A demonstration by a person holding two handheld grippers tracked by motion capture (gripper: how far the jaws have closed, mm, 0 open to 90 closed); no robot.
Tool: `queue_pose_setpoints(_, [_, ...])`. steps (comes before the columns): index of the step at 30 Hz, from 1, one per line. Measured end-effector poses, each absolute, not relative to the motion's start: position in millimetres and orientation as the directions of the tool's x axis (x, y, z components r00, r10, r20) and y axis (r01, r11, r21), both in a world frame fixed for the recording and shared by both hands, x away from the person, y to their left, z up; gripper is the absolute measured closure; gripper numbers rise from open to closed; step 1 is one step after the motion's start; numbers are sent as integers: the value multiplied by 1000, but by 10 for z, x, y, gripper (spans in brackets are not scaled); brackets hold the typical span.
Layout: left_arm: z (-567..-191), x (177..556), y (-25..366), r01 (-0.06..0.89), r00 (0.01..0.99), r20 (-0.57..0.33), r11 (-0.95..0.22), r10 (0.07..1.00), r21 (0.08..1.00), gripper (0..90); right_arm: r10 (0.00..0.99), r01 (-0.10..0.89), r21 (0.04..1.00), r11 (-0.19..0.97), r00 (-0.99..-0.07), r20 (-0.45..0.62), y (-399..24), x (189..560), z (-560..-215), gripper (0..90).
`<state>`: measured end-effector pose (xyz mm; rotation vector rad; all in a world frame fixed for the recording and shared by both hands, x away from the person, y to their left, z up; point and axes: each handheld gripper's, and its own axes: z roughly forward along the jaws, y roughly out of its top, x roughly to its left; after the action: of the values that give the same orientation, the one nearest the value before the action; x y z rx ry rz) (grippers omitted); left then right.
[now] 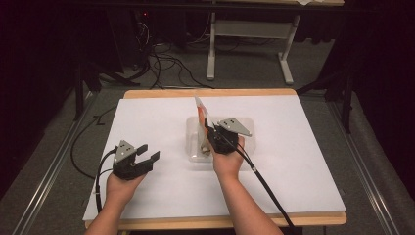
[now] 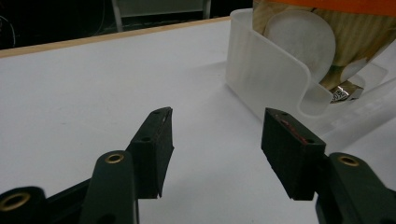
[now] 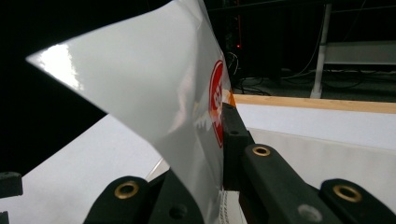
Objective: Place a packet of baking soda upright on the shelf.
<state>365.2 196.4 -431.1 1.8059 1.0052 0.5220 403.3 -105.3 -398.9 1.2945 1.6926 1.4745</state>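
The table is white with a wooden edge, in a dark room with cables on the floor. The left tongs view shows pictures on the packet, standing in the clear tray. The right tongs are pressed together, pinching the packet over the tray. The left tongs rest on the table, spread, holding nothing.
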Motion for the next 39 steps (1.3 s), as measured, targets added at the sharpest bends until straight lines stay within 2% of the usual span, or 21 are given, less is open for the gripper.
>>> queue_pose_setpoints(29, [-4303,3641,1968,404,567,-83,-189,819,895,440,904,311,950,-2,-406,135,-1002,3962,-4074,900])
queue_pose_setpoints(39, [-4305,3646,1949,403,571,-74,-200,818,893,442,900,324,946,27,-420,119,-972,3866,-4258,898])
